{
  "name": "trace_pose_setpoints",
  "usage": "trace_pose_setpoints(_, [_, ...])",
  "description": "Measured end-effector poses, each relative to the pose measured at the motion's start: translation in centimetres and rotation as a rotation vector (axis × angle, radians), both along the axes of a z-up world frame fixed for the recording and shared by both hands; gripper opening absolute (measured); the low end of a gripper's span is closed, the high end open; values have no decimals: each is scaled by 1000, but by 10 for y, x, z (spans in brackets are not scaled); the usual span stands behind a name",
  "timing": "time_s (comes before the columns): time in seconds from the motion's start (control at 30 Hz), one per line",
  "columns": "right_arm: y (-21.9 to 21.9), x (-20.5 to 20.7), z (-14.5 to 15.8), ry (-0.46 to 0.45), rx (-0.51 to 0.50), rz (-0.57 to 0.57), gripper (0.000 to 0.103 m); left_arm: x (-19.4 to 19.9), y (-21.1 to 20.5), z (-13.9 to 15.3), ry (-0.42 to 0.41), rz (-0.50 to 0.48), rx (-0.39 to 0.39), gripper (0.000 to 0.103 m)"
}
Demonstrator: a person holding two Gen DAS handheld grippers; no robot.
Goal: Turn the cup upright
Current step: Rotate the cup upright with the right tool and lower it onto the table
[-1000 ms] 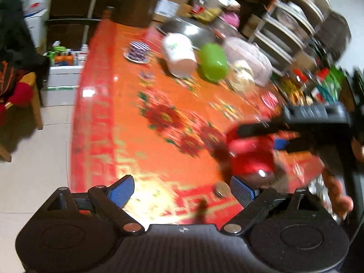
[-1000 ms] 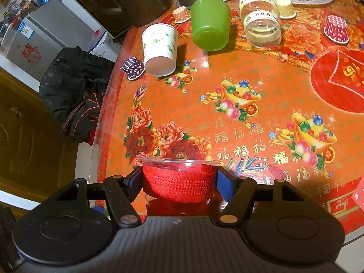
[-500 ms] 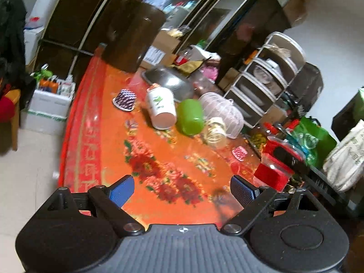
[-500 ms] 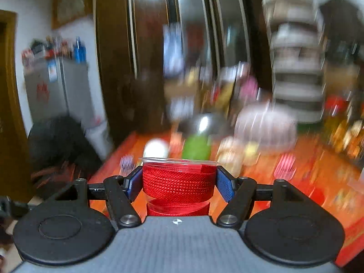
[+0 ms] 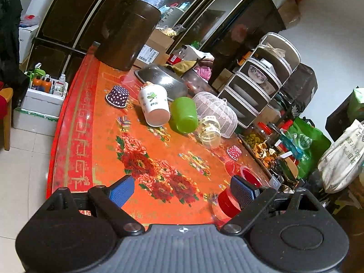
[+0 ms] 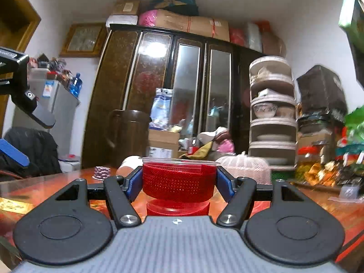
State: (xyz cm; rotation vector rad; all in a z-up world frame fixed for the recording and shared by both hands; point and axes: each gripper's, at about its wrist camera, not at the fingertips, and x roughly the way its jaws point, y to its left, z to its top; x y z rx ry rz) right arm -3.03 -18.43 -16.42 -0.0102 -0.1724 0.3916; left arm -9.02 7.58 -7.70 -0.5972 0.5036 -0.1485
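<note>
My right gripper (image 6: pixel 179 183) is shut on a clear plastic cup with a red mesh band (image 6: pixel 179 180). The cup stands rim up, level, just above or on the orange table (image 6: pixel 45 188); I cannot tell if it touches. In the left wrist view the same red cup (image 5: pixel 228 201) shows at the table's near right edge, partly behind my right finger pad (image 5: pixel 241 191). My left gripper (image 5: pixel 182 191) is open and empty, held above the near table edge. Its blue pad (image 6: pixel 12 152) shows at the left of the right wrist view.
Further back on the table (image 5: pixel 109 141) lie a white paper cup (image 5: pixel 154 108), a green cup (image 5: pixel 184 118) and a clear jar (image 5: pixel 209 130) on their sides, with a purple dotted cup (image 5: pixel 117 95), a metal colander (image 5: pixel 161 79) and a white mesh cover (image 5: pixel 216 111). A dish rack (image 6: pixel 270 113) stands right.
My right gripper has tilted from looking down at the table to level, turning the red cup rim up. My left gripper has pulled back and up from the cup.
</note>
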Motion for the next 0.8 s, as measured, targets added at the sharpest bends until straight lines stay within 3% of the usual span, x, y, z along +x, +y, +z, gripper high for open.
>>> trace_pose_setpoints(0.3, [7,-3,-4,4,-15,12,68,1,-2,-3,11,-6,2,93])
trace_pose_setpoints(0.57, [10,-2,-3,62,-34,12,72,3,-8,-5,27,-10,23,93])
trace_pose_setpoints(0.63, [10,-1,-3,77,-38,19,75,4,-10,-6,32,-15,30,93])
trace_pose_setpoints(0.77, [4,-4,3,137,-48,53,102,2,-17,-4,-8,-7,95,99])
trace_pose_setpoints(0.8, [-1,-7,6,151,-43,69,102,1,-19,-4,-31,4,123,100])
